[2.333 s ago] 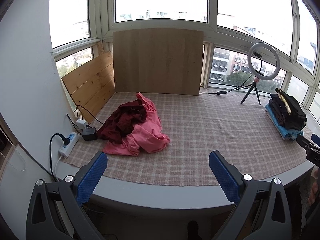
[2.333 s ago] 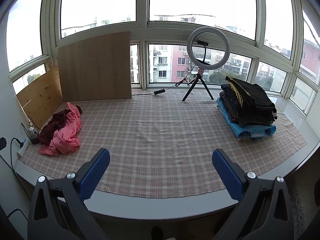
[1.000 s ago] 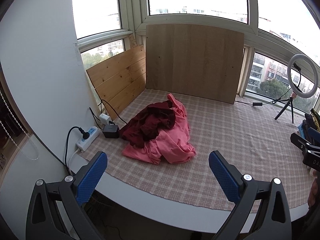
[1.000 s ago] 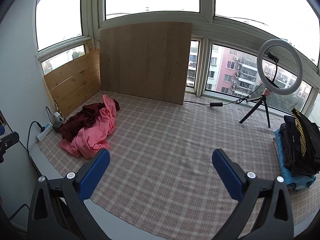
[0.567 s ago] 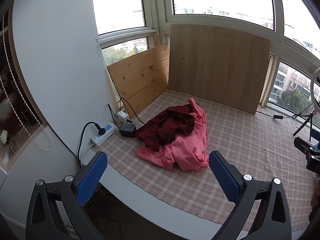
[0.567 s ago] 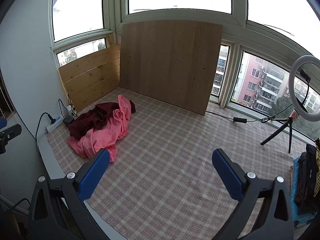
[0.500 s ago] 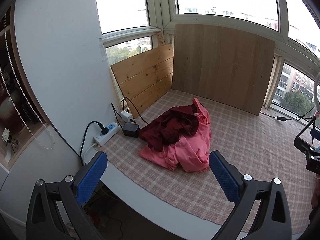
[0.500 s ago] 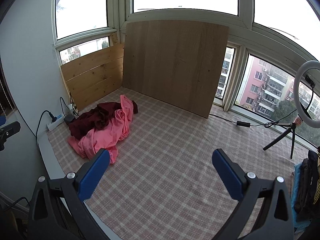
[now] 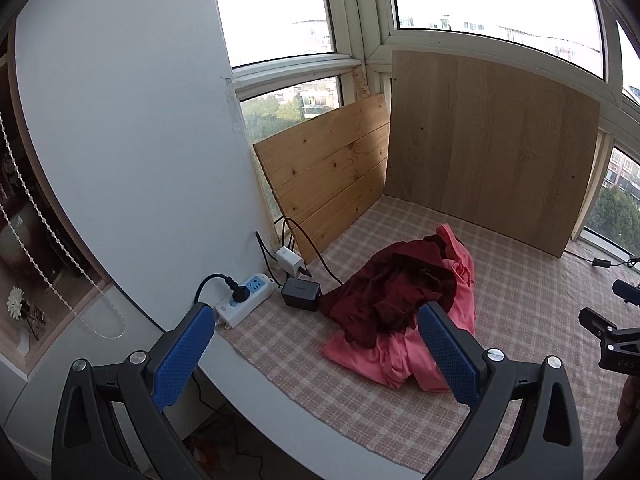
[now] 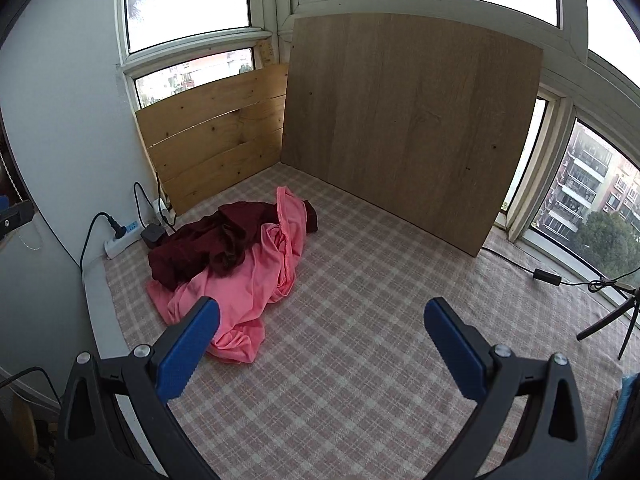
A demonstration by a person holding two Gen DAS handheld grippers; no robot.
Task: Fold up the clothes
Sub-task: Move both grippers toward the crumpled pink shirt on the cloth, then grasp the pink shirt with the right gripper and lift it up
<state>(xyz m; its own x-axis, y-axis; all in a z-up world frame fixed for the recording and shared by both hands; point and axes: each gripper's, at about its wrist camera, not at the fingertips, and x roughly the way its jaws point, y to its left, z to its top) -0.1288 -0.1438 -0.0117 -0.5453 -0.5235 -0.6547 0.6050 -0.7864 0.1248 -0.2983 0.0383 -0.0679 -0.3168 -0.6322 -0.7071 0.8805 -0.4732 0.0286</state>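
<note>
Left wrist: left tool (image 9: 316,354) spread, empty, now nearer the red garment (image 9: 394,292) heaped on pink garment (image 9: 404,356), counter (image 9: 520,300) left end | Right wrist: right tool (image 10: 320,350) spread, empty, swung from counter centre toward pink garment (image 10: 244,288) | Pickup pending.

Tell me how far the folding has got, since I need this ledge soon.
Done: at the right view's edge, a blue and dark stack, barely visible. In hand: nothing; the left claw and right claw are open and empty. Left: the dark red garment lies crumpled on the pink garment, both unfolded.
</note>
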